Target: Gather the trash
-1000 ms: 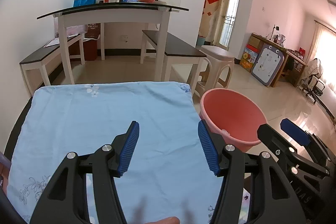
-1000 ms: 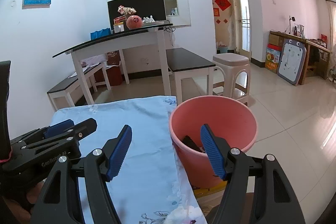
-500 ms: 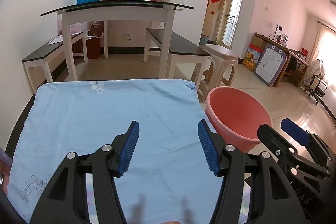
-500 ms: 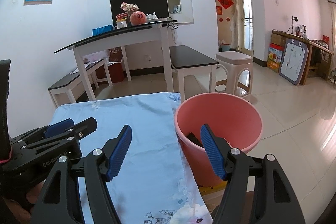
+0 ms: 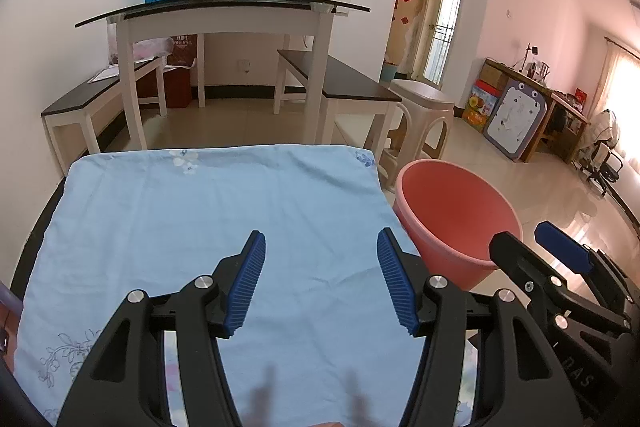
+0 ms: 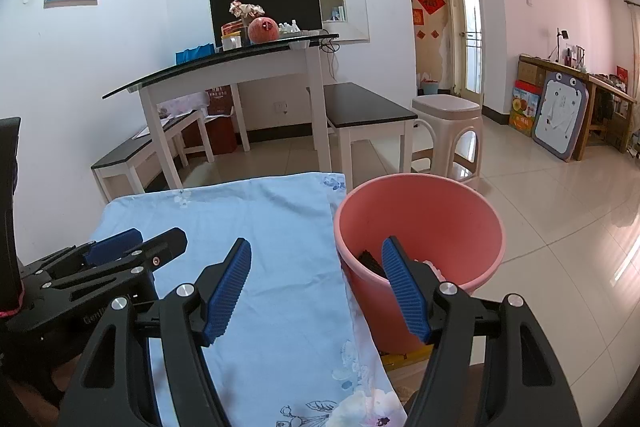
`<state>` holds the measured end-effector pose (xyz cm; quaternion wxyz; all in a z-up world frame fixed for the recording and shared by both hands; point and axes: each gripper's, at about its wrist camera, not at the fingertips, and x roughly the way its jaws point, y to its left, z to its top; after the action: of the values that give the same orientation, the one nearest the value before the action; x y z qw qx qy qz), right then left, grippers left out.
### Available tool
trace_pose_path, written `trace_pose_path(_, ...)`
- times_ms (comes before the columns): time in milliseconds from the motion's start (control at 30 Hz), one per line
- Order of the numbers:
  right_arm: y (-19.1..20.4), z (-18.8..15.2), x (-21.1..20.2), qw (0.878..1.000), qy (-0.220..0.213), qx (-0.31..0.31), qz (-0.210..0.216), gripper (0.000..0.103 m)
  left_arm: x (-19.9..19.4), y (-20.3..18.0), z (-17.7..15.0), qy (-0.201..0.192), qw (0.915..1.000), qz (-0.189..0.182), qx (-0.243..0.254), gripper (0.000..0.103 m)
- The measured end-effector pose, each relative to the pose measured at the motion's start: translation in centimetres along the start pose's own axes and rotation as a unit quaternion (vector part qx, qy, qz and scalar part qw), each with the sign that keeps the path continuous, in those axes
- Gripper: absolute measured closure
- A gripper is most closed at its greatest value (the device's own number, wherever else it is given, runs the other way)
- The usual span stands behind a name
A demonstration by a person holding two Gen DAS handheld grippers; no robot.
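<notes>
A pink bucket (image 5: 456,215) (image 6: 424,219) stands on the floor just right of a table covered by a light blue cloth (image 5: 208,211) (image 6: 256,227). Dark and pale bits of trash (image 6: 370,261) lie in the bucket's bottom. My left gripper (image 5: 320,279) hovers open over the bare cloth with nothing between its blue pads. My right gripper (image 6: 316,287) is open too, straddling the cloth's right edge and the bucket's near rim. Each gripper shows at the side of the other's view: the right gripper (image 5: 560,267) and the left gripper (image 6: 120,255). No loose trash shows on the cloth.
Beyond the cloth stand a tall white table with a dark glass top (image 5: 224,7), two low dark-topped benches (image 5: 340,83) (image 5: 92,95) and a beige plastic stool (image 5: 424,107). Tiled floor (image 6: 560,227) stretches to the right toward a desk with boxes.
Both views have tilted slightly upward, so the cloth and bucket sit lower in frame. The grippers stay open and empty.
</notes>
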<state>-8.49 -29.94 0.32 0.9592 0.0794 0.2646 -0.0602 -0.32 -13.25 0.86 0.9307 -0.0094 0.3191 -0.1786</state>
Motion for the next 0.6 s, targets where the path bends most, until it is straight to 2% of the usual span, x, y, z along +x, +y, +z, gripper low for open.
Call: trace_pose_path(600, -0.7, -0.5, 1.2, 1.000, 0.017, 0.009, -0.005, 0.036, 0.8, -0.1, -0.3, 0.012, 0.9999, 0.003, 0.004, 0.044)
